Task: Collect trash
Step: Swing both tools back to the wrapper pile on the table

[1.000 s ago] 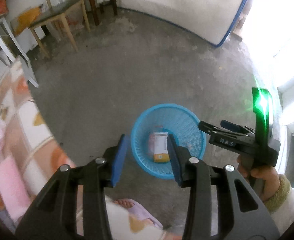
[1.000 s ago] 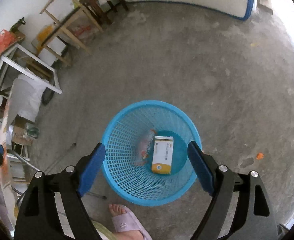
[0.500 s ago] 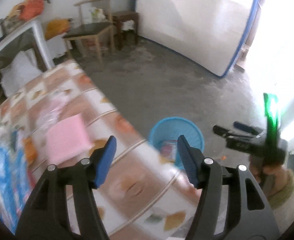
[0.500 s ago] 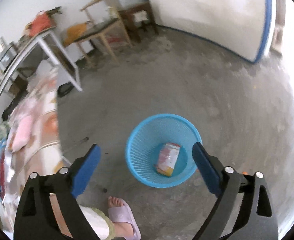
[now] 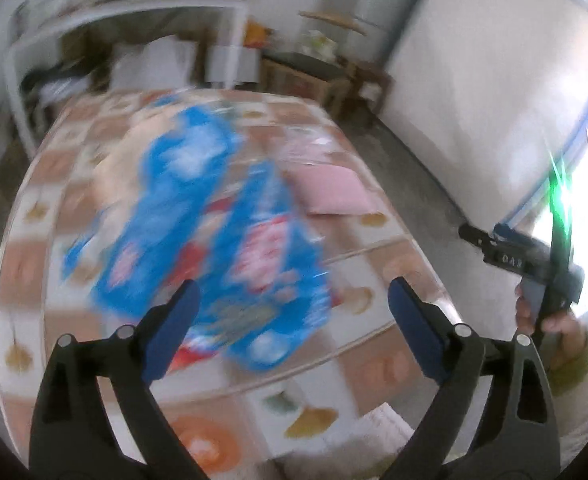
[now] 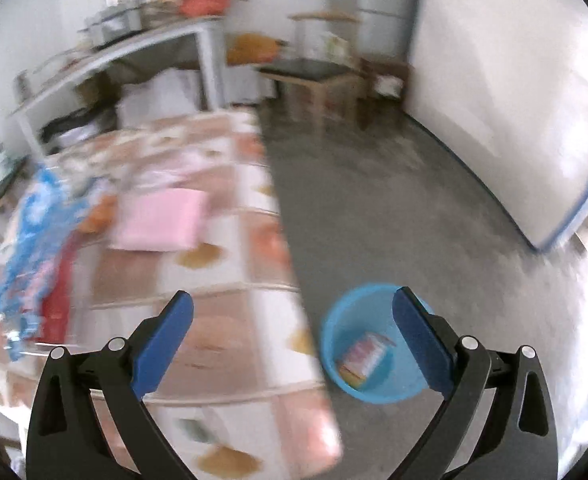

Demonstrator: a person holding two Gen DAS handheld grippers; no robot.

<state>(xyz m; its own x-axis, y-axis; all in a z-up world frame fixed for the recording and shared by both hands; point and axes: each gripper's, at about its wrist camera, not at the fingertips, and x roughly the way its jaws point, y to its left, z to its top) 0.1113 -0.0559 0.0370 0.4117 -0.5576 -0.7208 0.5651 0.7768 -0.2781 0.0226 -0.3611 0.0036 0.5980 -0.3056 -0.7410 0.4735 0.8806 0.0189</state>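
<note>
Left wrist view is showing the left gripper (image 5: 291, 308) hanging over the patterned table (image 5: 378, 264), its jaws having just been opening and now spread wide with nothing between them. Just beyond its fingertips a blue printed wrapper (image 5: 213, 248) is lying crumpled on the cloth, smeared by motion blur, so its edges and exact outline cannot be made out. A pink flat pack (image 5: 330, 194) is lying farther off to the right of it. At the far right edge the right gripper (image 5: 478, 236) is showing, held in a hand (image 5: 550, 320) with a sleeve cuff, a green light glaring above it.

The risk I judge here: the picture is streaking, so a grab made while the hand is travelling this fast could miss the thin wrapper, pinch the tablecloth instead, or knock the wrapper off the left side of the table.

Right wrist view is showing the right gripper also spread wide and empty, angled down over the table's right edge. The blue basket (image 6: 334, 336) is standing on the concrete floor just right of the table, with a small carton (image 6: 366, 356) lying inside it. Any piece carried across has to clear the table edge before release, or it is landing on the floor beside the basket.
</note>
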